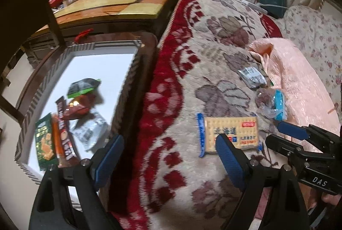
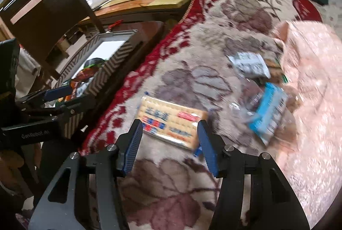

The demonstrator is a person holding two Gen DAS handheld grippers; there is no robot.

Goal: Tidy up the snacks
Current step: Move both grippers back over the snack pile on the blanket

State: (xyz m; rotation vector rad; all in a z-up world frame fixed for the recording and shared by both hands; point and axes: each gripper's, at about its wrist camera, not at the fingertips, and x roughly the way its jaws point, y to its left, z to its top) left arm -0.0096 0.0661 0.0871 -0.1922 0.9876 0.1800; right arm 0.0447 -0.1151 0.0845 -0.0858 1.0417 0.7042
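Observation:
A yellow cracker pack (image 1: 232,137) (image 2: 171,122) lies on the flowered blanket (image 1: 203,54). A blue and clear snack bag (image 1: 272,104) (image 2: 268,111) and a grey packet (image 1: 252,77) (image 2: 250,65) lie beyond it. A patterned box (image 1: 28,114) (image 2: 111,67) holds several snack packs, among them a green one (image 1: 43,144) and a red one (image 1: 77,107). My left gripper (image 1: 168,152) is open and empty, straddling the box's right edge. My right gripper (image 2: 170,140) is open just in front of the cracker pack, its fingers on either side of the pack's near edge.
A wooden chair (image 2: 49,7) stands behind the box. A low wooden table (image 1: 111,3) with red items sits at the back. A pink quilt (image 1: 299,84) covers the right side of the bed.

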